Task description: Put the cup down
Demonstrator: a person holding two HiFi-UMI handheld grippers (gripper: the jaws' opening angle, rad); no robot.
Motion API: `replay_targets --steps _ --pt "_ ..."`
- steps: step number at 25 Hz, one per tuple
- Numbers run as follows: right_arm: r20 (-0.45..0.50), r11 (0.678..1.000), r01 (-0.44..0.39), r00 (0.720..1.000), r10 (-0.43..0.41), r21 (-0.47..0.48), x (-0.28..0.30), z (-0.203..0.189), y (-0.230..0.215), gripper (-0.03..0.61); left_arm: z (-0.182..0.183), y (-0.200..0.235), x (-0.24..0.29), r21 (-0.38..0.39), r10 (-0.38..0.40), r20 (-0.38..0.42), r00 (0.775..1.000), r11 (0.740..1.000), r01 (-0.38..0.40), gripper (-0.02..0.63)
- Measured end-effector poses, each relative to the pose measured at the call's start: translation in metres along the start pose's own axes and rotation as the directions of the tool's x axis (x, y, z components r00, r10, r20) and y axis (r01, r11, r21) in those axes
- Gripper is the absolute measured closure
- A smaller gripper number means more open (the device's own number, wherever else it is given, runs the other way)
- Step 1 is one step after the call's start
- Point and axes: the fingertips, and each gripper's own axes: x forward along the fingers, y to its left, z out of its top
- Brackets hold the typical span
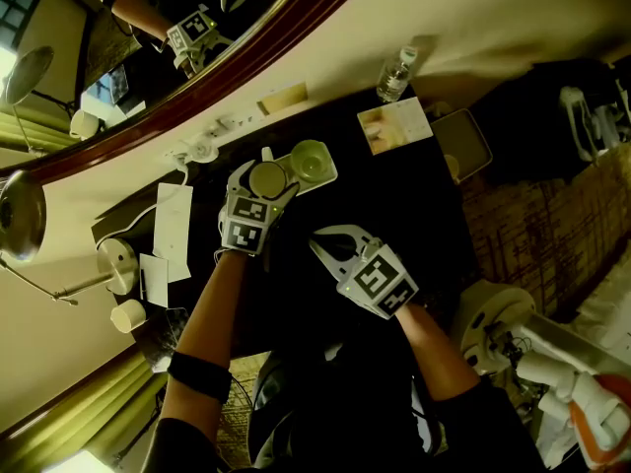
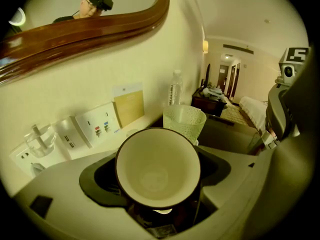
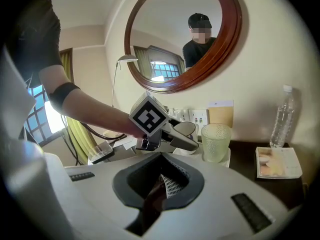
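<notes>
Head view: the left gripper (image 1: 264,187) holds a round cup (image 1: 267,177) at the white tray (image 1: 331,173) on the dark counter (image 1: 414,200), just beside a pale green glass (image 1: 310,159).

Left gripper view: the jaws stand wide, clamped on the cup (image 2: 157,166). It is empty, with a cream inside and a dark rim. The dimpled glass (image 2: 184,121) stands behind it.

Right gripper view: the right gripper (image 3: 162,186) has its jaws fully closed on nothing, well apart from the cup (image 3: 186,129).

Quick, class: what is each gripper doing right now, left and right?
Left gripper: closed on the cup, holding it.
Right gripper: closed, nothing between its jaws.
</notes>
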Motion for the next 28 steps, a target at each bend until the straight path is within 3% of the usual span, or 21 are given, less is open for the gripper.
replay_targets --steps 14,16,21,28 --pt "-0.009 1.000 0.026 1.000 -0.026 0.001 -0.018 -0.003 -0.002 0.577 0.001 0.004 0.004 -0.017 0.027 0.020 0.999 1.000 -0.026 0.199" --pt "-0.006 1.000 0.030 1.000 -0.030 0.004 -0.020 -0.004 -0.003 0.577 0.000 0.005 0.004 -0.001 0.031 0.025 0.999 1.000 -0.031 0.162" --pt "0.017 0.999 0.040 0.999 -0.040 -0.007 -0.025 -0.003 -0.003 0.577 0.013 0.002 -0.013 0.035 0.079 0.043 0.996 0.996 -0.081 0.161" --pt "-0.001 0.998 0.055 0.998 -0.055 -0.019 -0.043 0.008 0.000 0.577 0.019 -0.014 -0.060 0.032 0.089 0.051 0.995 0.995 -0.090 0.163"
